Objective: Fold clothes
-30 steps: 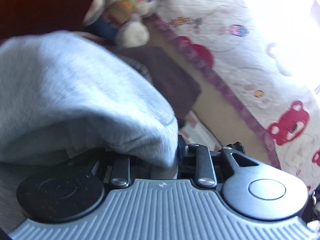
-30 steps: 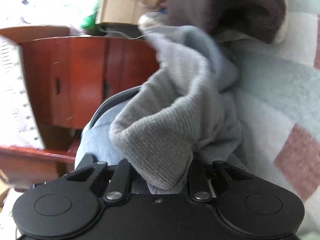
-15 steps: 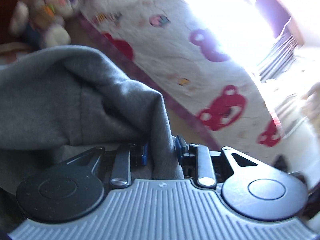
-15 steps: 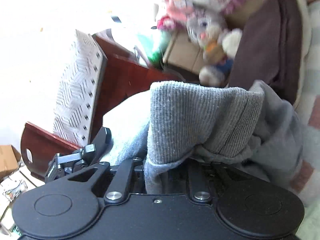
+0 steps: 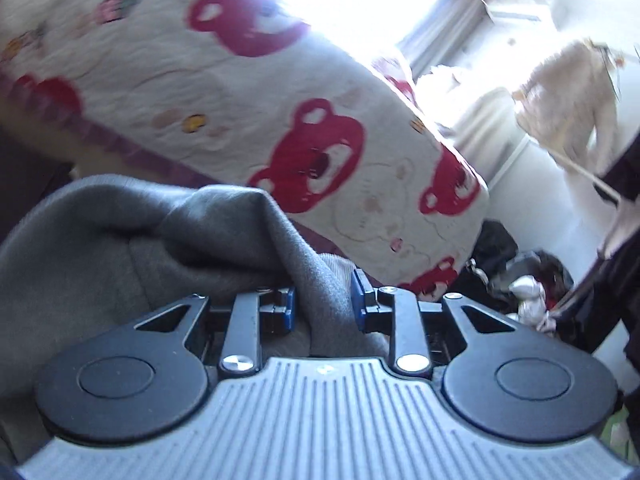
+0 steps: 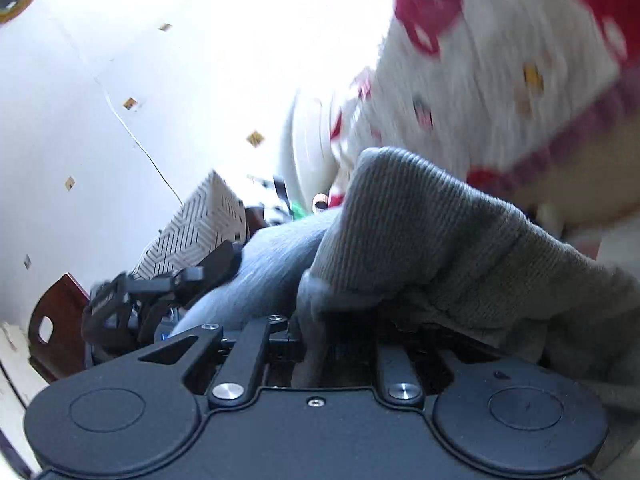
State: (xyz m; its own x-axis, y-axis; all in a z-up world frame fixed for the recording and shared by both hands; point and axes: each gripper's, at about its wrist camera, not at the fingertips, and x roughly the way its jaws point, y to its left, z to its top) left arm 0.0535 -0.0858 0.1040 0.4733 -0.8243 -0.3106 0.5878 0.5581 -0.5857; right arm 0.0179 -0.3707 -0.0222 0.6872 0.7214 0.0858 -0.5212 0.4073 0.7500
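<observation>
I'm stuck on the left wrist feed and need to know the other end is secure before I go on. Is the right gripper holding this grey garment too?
Observer: Yes. The right gripper is shut on the grey garment; its jaws have just been closing, with cloth between them.
Operator: Which part does it have?
Observer: A ribbed band, like a hem or cuff, bunched above its jaws.
Operator: Can you see my left gripper from that side?
Observer: Yes, the left gripper shows at the lower left of the right wrist view, at the garment's far end.
Operator: Anything behind it?
Observer: A white patterned box and dark red wooden furniture.
</observation>
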